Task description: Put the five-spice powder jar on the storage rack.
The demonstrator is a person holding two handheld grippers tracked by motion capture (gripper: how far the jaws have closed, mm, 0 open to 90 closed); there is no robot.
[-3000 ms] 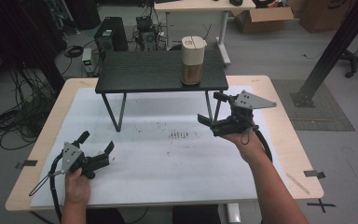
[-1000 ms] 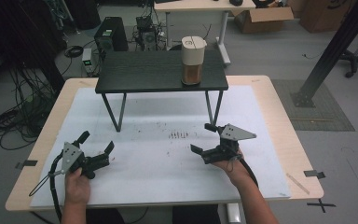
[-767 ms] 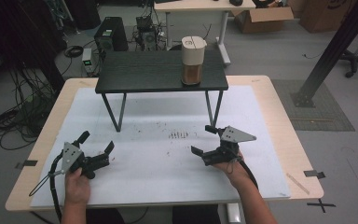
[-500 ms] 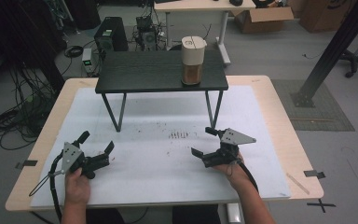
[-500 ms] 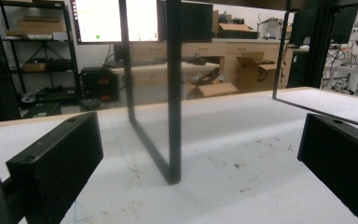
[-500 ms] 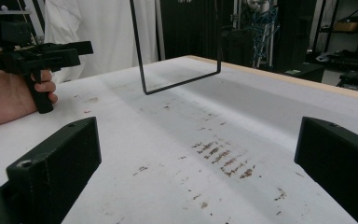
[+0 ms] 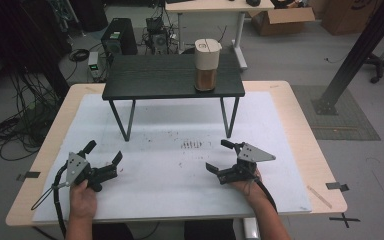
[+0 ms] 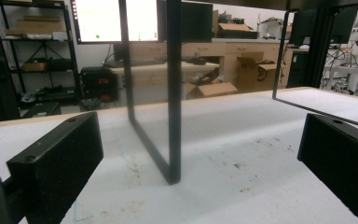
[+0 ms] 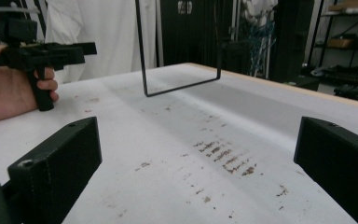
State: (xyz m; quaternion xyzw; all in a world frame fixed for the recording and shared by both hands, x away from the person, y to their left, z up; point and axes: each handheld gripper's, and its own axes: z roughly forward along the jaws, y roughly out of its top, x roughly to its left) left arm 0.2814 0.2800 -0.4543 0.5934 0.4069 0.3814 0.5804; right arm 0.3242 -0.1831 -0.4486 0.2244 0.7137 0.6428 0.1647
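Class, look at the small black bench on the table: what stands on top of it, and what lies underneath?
On the black bench stands a tan cylindrical container near its right end. Underneath, the white mat shows between its legs; directly beneath the top, part is covered.

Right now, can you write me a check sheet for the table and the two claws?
Surface: white mat on a wooden table, with brown smudges mid-mat.
Job's things: tan canister upright on the black raised shelf.
Clutter: nothing seen.
Grippers: left claw and right claw both open, empty, low over the mat.
Cables: one trails from each claw toward the near edge.
Surroundings: desks, cardboard boxes, floor cables.
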